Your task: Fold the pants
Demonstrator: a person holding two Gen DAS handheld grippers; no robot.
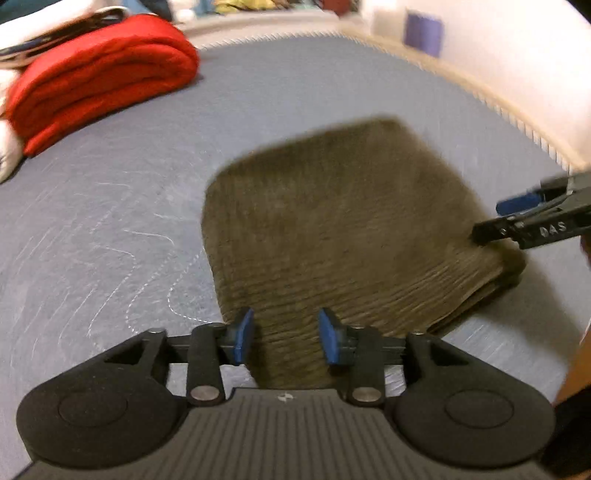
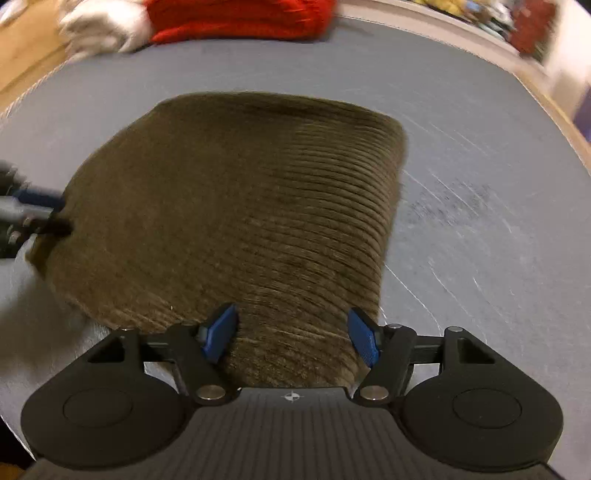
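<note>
A pair of brown corduroy pants [image 1: 332, 229], folded into a thick, roughly square bundle, lies flat on a grey-blue mat [image 1: 110, 221] scored with pale scratch marks. In the left wrist view the left gripper [image 1: 286, 334] hangs over the near edge of the bundle, its blue pads [image 1: 242, 334] standing apart with only the ribbed cloth showing in the gap below them; neither pad presses on the fabric. The stacked layers of the fold show at the bundle's right corner, where the tip of the right gripper [image 1: 517, 221] reaches in from the picture's right edge, at or just over the cloth; whether it touches cannot be told through the blur.

The right wrist view shows the same pants [image 2: 236, 206] from the other side, filling the middle of the mat [image 2: 480, 184]. The right gripper [image 2: 291, 336] is held over the near edge, its blue pads [image 2: 364, 339] set wide with cloth visible beneath them and nothing clamped. The left gripper [image 2: 33, 210] shows, blurred, at the picture's left edge beside the bundle's corner.

At the far side of the mat lies a folded red blanket [image 1: 103, 77], with white fabric [image 2: 103, 26] next to it. A purple container [image 1: 423, 33] stands against the pale wall beyond the mat's edge.
</note>
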